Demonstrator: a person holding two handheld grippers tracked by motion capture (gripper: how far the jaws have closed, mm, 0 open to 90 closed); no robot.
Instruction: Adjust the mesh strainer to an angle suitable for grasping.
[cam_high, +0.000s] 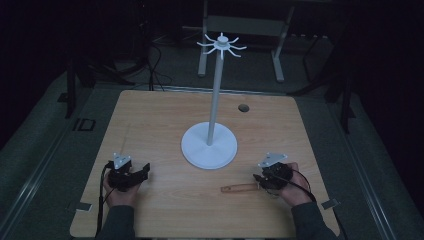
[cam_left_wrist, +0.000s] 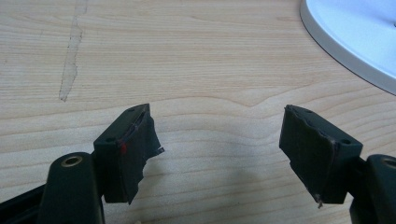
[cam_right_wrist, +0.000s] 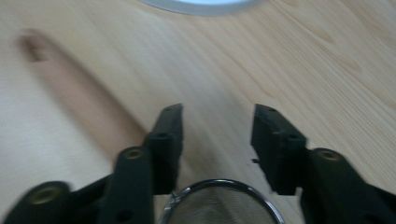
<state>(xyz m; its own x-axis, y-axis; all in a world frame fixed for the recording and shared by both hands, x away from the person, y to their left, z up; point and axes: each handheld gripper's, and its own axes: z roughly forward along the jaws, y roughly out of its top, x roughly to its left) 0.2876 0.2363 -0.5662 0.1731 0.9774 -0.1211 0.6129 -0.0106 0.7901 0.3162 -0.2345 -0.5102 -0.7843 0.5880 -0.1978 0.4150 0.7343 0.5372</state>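
Lying at 9 o'clock of right gripper (cam_high: 261, 178), strainer (cam_high: 240, 188) free; both jaws apart, left gripper (cam_left_wrist: 219, 144) empty. Risk: careless sweep knocks strainer into stand (cam_high: 209, 145).

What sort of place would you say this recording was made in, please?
Probably a lab or recording workspace, not a home: a bare light wooden table with a cable hole, a white hook-topped stand, dark surroundings, and metal frame legs on the grey floor behind.
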